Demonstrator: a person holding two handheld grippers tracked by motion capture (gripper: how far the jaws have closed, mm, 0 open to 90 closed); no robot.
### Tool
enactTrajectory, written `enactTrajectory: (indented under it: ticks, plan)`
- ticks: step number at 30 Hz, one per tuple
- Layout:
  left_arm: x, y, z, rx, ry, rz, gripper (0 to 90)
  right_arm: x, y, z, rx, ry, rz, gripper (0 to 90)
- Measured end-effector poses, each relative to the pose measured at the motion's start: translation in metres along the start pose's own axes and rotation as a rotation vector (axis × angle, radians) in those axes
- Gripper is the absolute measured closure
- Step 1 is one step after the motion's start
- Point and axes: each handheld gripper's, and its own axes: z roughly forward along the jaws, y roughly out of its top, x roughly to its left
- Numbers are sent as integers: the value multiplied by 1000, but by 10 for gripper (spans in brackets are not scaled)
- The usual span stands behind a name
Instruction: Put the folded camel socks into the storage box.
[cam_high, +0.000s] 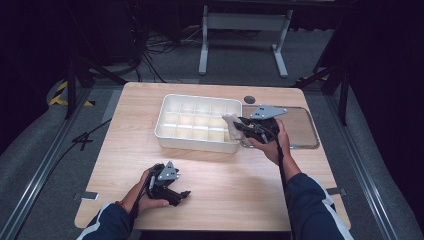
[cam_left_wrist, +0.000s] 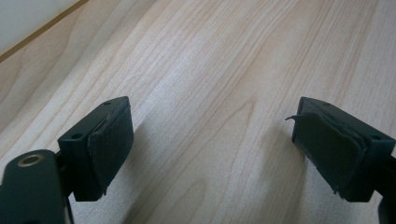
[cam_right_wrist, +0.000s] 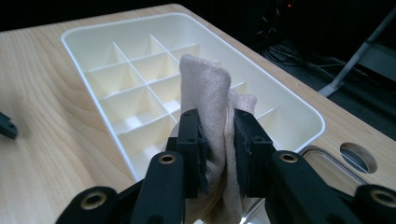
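Observation:
A white divided tray (cam_high: 165, 135) with several compartments sits in the middle of the wooden table. My right gripper (cam_high: 239, 127) hovers over the tray's right end, shut on a bunched beige cloth (cam_high: 231, 122). In the right gripper view the cloth (cam_right_wrist: 205, 88) stands up between the black jaws of my right gripper (cam_right_wrist: 219, 140), above the near compartments of the tray (cam_right_wrist: 289, 105). My left gripper (cam_high: 186, 194) rests low near the table's front edge. In the left gripper view, the left gripper (cam_left_wrist: 212, 140) is open with bare wood between its pads.
A clear flat lid or tray (cam_high: 305, 125) lies on the table right of the white tray, beside a round hole (cam_high: 249, 99) in the tabletop. The floor beyond has cables and a white frame (cam_high: 245, 30).

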Motion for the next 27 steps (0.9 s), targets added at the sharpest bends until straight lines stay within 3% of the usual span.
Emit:
enactTrajectory:
  ticks: [6,13,18,21,27]
  plan:
    - [0,0,0,0,0,0,129,-6,-5,18,44,-14,-1,743]
    - [0,0,0,1,-1,-1,129,-4,-9,33,119,9,-54,741]
    - [0,0,0,-3,-1,-4,129,0,-10,42,198,33,-91,741]
    - [0,0,0,-3,-1,-5,129,4,-12,51,274,40,-108,741]
    - [0,0,0,-4,-1,-5,129,-2,-10,55,337,74,-65,741]
